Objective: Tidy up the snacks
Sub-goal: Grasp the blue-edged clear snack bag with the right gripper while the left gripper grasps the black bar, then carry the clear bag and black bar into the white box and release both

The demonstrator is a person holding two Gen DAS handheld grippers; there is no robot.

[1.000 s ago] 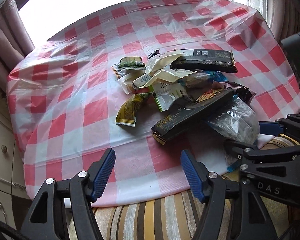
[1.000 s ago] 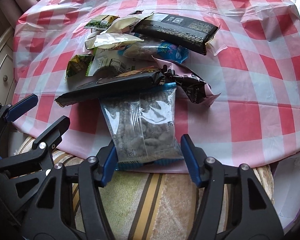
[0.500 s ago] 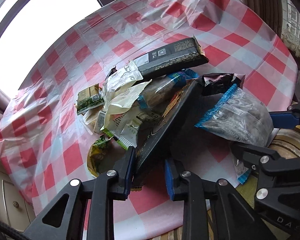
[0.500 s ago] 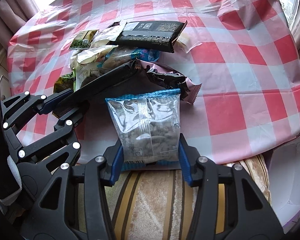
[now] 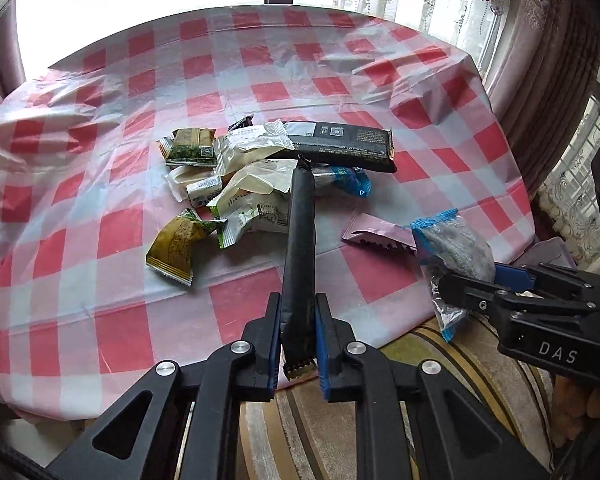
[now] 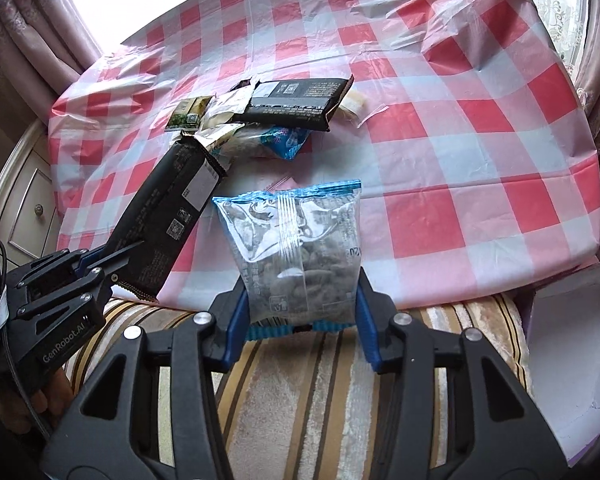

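left wrist view: the left gripper is clamped tight on a long black packet that reaches ahead over the snack pile.

right wrist view: the right gripper, part closed, pinches a clear bag above the checked tablecloth.

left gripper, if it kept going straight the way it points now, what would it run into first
Probably the snack pile on the checked tablecloth. The left gripper, shut on the long black packet, aims the packet's far end at the pale wrappers there, though depth is unclear.
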